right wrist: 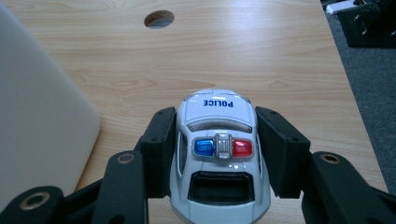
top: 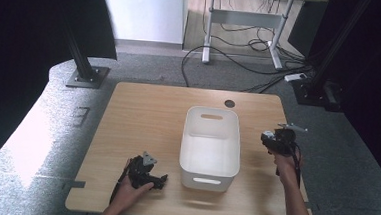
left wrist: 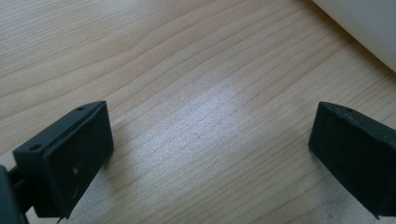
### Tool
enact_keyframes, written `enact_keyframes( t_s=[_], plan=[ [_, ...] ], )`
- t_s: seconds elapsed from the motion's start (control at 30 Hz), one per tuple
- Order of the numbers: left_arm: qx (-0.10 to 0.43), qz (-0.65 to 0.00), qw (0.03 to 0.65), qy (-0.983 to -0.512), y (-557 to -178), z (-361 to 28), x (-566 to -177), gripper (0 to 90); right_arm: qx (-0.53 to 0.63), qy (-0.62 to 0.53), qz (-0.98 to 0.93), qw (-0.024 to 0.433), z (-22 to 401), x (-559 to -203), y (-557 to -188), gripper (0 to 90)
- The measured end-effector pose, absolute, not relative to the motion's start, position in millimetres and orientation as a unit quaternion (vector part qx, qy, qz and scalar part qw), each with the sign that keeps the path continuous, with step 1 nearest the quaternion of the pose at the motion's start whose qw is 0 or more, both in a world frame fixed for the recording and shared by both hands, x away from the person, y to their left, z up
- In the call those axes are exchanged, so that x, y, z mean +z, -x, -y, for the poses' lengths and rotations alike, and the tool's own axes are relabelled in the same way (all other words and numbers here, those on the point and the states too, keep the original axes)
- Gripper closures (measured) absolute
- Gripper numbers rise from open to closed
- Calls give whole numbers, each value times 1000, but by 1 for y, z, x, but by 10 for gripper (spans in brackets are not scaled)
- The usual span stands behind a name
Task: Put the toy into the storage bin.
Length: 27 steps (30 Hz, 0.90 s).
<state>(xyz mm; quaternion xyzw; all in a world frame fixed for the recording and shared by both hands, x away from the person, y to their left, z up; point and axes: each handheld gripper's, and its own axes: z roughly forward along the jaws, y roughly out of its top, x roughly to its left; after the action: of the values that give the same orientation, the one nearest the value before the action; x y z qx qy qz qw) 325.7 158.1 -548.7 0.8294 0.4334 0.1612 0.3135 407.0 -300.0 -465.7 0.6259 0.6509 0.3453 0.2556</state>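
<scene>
A white toy police car (right wrist: 218, 154) with a blue and red light bar and "POLICE" on its hood is clamped by its sides between the black jaws of my right gripper (right wrist: 217, 147), above the wooden table. In the high view that right gripper (top: 276, 139) is held up to the right of a white plastic bin (top: 210, 148). My left gripper (top: 150, 176) rests low near the table's front edge, left of the bin. Its jaws stand wide apart with bare wood between them, my left gripper (left wrist: 210, 149) being open.
The wooden table (top: 142, 119) has a round cable hole (top: 229, 103) behind the bin. Grey carpet surrounds the table, with black frame posts (top: 83, 63) at the back left and right. Cables (top: 251, 61) lie on the floor under a far desk.
</scene>
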Motion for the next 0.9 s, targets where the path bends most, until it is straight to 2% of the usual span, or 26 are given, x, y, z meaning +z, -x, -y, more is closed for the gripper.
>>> enact_keyframes(
  t_s=[0.9],
  plan=[
    [161, -433, 313, -830, -326, -158, -549, 0, 381, -603, -650, 262, 281, -430, -385, 502]
  ],
)
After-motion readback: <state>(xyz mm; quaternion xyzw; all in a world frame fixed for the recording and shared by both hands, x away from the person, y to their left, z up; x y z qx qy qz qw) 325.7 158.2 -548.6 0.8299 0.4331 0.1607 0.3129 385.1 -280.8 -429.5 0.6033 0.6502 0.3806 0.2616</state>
